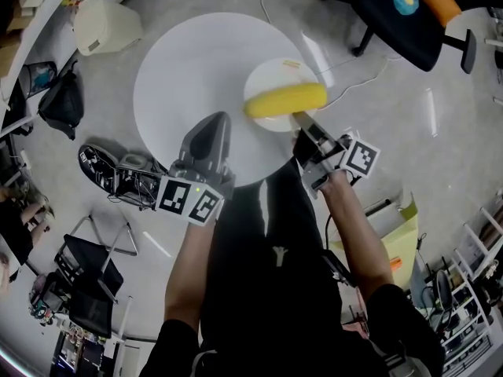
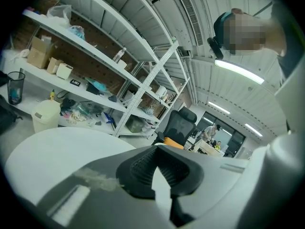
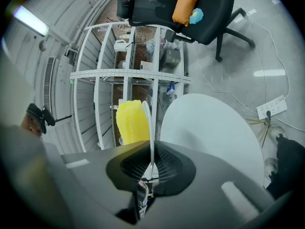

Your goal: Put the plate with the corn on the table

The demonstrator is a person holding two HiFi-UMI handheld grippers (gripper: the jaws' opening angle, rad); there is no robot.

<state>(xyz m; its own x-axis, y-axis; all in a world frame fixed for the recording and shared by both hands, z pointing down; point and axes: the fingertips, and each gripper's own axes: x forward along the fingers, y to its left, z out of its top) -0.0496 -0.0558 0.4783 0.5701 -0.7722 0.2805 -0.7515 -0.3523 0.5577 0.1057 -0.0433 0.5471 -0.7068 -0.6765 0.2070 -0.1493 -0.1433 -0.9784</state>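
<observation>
A white plate (image 1: 271, 81) carries a yellow corn cob (image 1: 285, 100) over the right part of the round white table (image 1: 189, 77). My right gripper (image 1: 302, 124) is shut on the plate's near rim. In the right gripper view the plate (image 3: 149, 128) shows edge-on between the jaws of that gripper (image 3: 151, 168), with the corn (image 3: 129, 120) on its left and the table (image 3: 209, 132) on its right. I cannot tell whether the plate touches the table. My left gripper (image 1: 214, 124) hovers over the table's near edge, shut with nothing in it, and its jaws (image 2: 159, 175) point across the tabletop (image 2: 71, 151).
A beige bin (image 1: 106, 23) stands on the floor beyond the table's left side. A black office chair (image 1: 409, 14) with an orange cushion is at the far right. A black bag (image 1: 61, 100) and shoes (image 1: 118, 171) lie left of the table. A power strip (image 3: 271, 107) is on the floor.
</observation>
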